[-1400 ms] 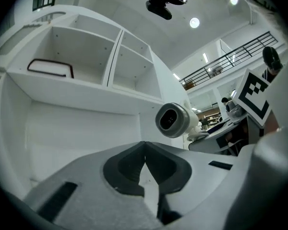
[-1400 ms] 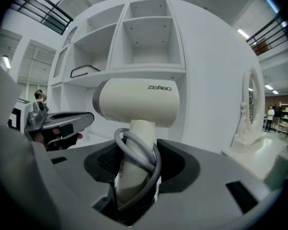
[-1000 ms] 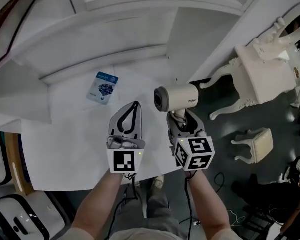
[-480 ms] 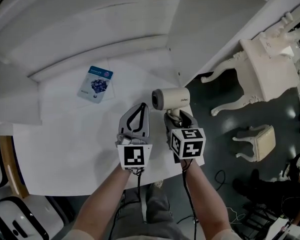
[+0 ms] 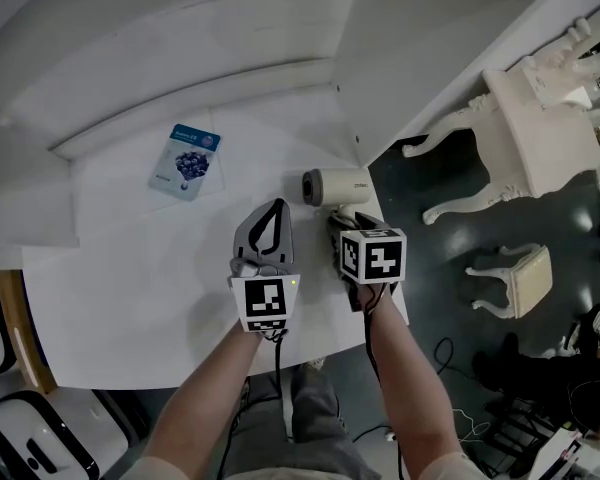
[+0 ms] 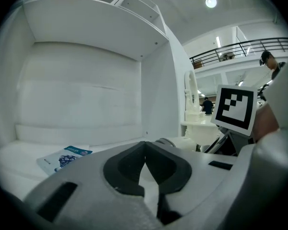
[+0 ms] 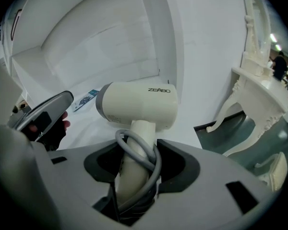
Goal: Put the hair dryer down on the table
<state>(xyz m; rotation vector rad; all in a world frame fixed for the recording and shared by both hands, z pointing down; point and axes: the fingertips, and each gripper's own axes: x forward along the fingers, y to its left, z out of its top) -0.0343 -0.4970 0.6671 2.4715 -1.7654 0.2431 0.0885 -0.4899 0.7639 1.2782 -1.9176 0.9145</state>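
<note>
A cream hair dryer [image 5: 337,185] [image 7: 139,105] has its grey cord wound round the handle. My right gripper [image 5: 346,224] [image 7: 134,169] is shut on that handle, and the barrel points left, low over the white table [image 5: 130,268] near its right edge. In the head view I cannot tell whether the dryer touches the table. My left gripper [image 5: 271,211] [image 6: 145,169] hovers just left of it, jaws shut with nothing between them.
A blue-printed sachet [image 5: 185,161] [image 6: 65,157] lies on the table to the far left. White shelf walls [image 5: 180,48] rise behind the table. Off the right edge, on the dark floor, stand a white ornate dressing table [image 5: 540,128] and stool [image 5: 515,278].
My right gripper has carried the hair dryer lower and slightly away from me toward the table. The left gripper has stayed shut beside it.
</note>
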